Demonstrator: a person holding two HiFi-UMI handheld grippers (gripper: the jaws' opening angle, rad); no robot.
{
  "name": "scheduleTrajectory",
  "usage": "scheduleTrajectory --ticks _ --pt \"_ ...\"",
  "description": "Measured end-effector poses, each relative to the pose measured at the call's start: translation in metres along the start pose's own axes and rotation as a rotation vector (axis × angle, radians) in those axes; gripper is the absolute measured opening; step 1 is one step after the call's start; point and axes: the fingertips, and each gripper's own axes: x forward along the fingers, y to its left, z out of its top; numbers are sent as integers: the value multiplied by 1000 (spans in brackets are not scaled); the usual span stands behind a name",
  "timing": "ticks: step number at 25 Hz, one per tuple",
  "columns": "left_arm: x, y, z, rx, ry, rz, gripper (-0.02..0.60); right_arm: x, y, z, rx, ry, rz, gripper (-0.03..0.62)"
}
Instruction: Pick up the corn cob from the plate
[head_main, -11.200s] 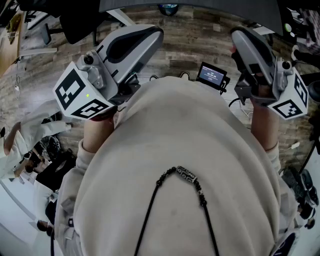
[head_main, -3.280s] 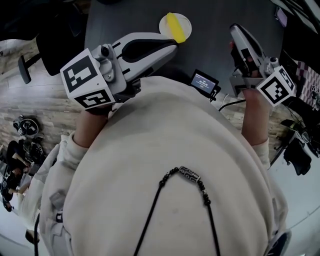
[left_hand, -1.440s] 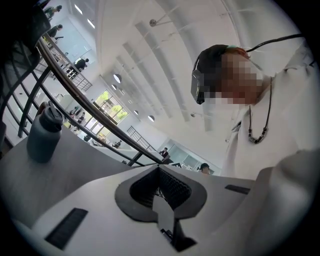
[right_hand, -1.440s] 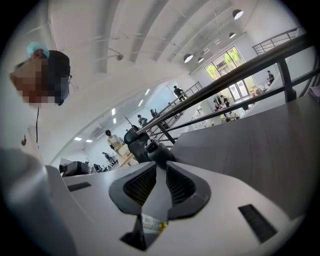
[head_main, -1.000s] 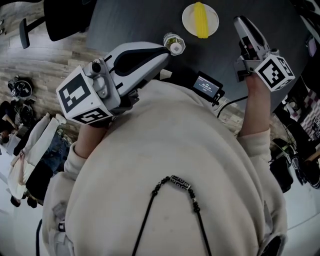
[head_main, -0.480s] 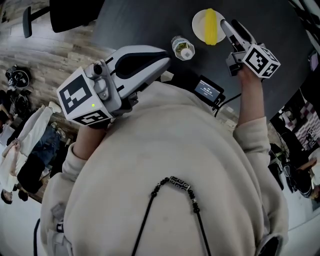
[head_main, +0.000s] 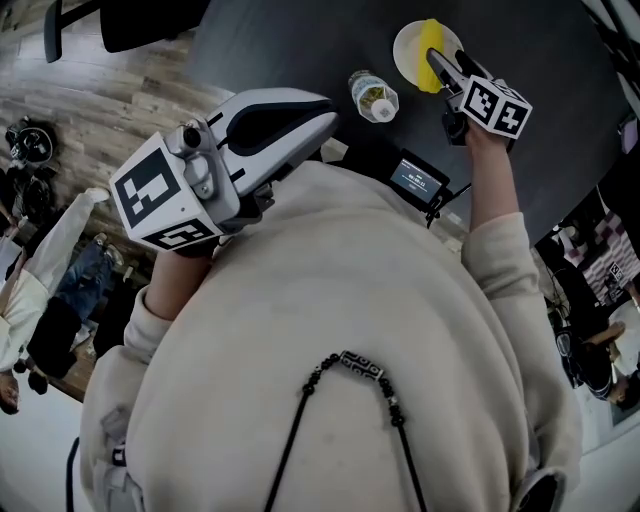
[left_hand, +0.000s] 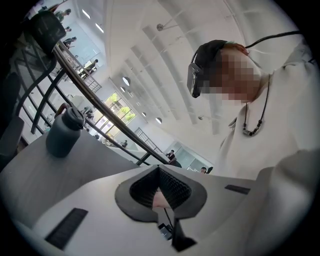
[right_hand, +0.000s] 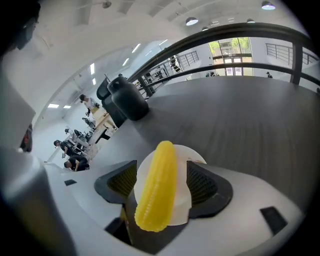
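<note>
— What takes up the most room?
— The dark grey table (head_main: 300, 40). In the head view it fills the top of the frame, beyond the person's pale sweater (head_main: 340, 330).

— And the two tools?
— The left gripper (head_main: 322, 108) is held close to the chest, off the table's near edge. Its own view shows the jaw tips pressed together with nothing clamped between them. The right gripper (right_hand: 161, 167) reaches out over the table and tilts downward, and its jaws are opening, already spread wide.

— Anything else standing on the table?
— A dark flask (right_hand: 125, 102) stands well behind the plate in the right gripper view. A small clear bottle (head_main: 373, 97) stands just left of the plate in the head view.

— Where's the plate?
— The white plate (right_hand: 192, 153) sits on the table right under the right gripper's jaws.

— And the corn?
— The yellow corn cob (right_hand: 157, 192) lies on that plate, lengthwise along the line the gripper points. It is squarely between the two ribbed pads (right_hand: 202, 185). Bare plate shows between the cob and the right-hand pad. The left-hand one is just beside it, and neither pad is squeezing it
</note>
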Motion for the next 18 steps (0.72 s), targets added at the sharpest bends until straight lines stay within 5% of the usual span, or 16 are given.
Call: scheduleTrajectory --ticks 18 --pt "-5 6 -4 -17 -6 27 2 32 1 -25 -49 138 -52 302"
